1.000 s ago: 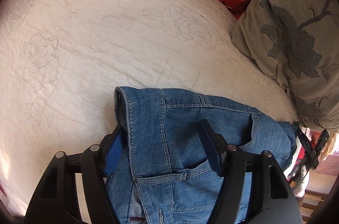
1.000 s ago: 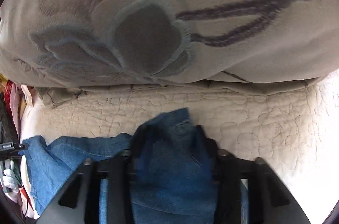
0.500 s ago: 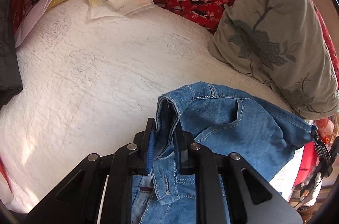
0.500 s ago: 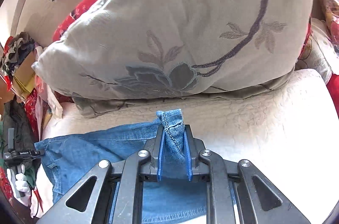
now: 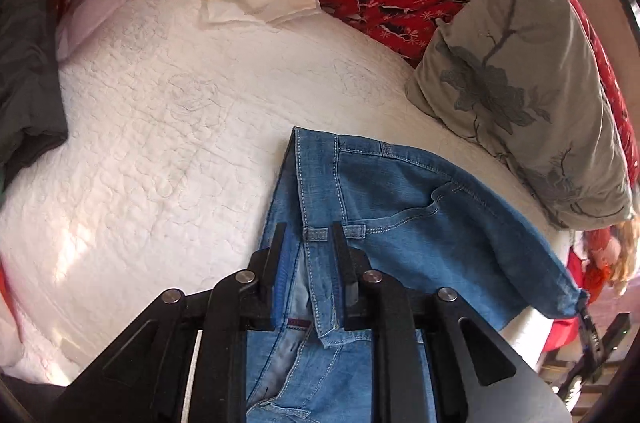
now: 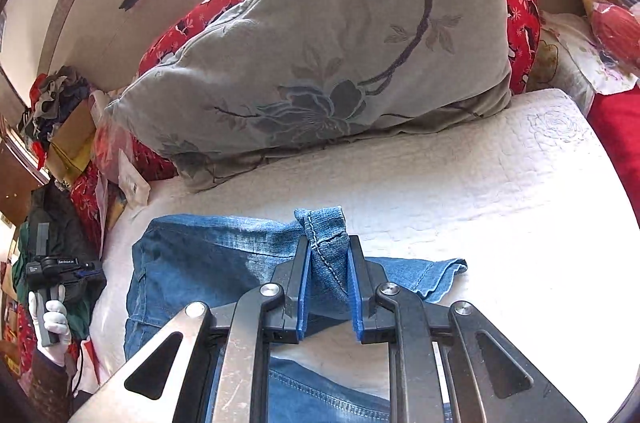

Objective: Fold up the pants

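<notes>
Denim fills both views: my left gripper (image 5: 308,263) has its fingers clenched on the waistband of the faded blue denim pants (image 5: 420,223), which lie on the white quilted bed (image 5: 180,143). My right gripper (image 6: 326,283) is clenched on a bunched hem. One fold looks underway; flattening and further folds remain.

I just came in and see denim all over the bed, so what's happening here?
A person is folding a pair of blue jeans on the white quilted bedspread, using a handheld gripper in each hand. The left gripper is shut on the waistband beside a belt loop. The right gripper is shut on a hemmed edge of the denim, which stands up between its fingers. The jeans lie partly doubled over, close to a grey floral pillow. The fold is not finished.
</notes>
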A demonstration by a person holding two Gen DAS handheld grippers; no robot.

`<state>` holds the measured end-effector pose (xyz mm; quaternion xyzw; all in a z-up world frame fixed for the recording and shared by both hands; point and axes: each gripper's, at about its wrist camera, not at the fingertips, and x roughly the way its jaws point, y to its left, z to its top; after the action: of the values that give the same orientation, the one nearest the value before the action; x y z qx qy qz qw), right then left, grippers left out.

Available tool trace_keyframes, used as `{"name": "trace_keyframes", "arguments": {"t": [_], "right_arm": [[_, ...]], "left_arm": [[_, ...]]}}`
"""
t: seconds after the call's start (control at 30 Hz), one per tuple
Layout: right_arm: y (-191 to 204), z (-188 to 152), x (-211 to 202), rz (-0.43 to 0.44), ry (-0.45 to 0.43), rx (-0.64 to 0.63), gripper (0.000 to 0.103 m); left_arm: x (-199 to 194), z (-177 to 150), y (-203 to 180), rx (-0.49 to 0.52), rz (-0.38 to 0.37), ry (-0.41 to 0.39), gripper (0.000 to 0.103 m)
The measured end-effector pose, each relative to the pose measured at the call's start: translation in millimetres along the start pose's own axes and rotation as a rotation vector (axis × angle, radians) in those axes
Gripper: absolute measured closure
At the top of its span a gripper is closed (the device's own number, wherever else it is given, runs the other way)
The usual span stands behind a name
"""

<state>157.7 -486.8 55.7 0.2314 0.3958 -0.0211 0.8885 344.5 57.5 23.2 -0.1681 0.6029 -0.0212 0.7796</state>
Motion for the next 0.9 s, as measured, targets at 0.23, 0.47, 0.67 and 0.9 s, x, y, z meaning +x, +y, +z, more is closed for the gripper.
{"name": "trace_keyframes", "arguments": {"t": [0.23,0.47,0.67,0.9], "right_arm": [[-14.0,32.8,38.8,-0.010,-0.001,0.035,0.087],[-53.0,45.0,50.6,0.001,-0.022,0.121,0.086],[-54.6,37.2,58.7,-0.013,0.004,0.123,0.086],[-48.2,19.3,30.0,0.016,-0.015,0.124,0.086]], "left_arm": [[62.6,49.1,13.7,-0.047,0.032,0.091,0.063],[98.1,46.8,-12.3,0.046,-0.045,0.183,0.063],[70.2,24.5,-32.4,0.088,-0.037,0.069,0.087],[11.0,-5.8,-38.0,0.134,-0.055,-0.043,0.091]]}}
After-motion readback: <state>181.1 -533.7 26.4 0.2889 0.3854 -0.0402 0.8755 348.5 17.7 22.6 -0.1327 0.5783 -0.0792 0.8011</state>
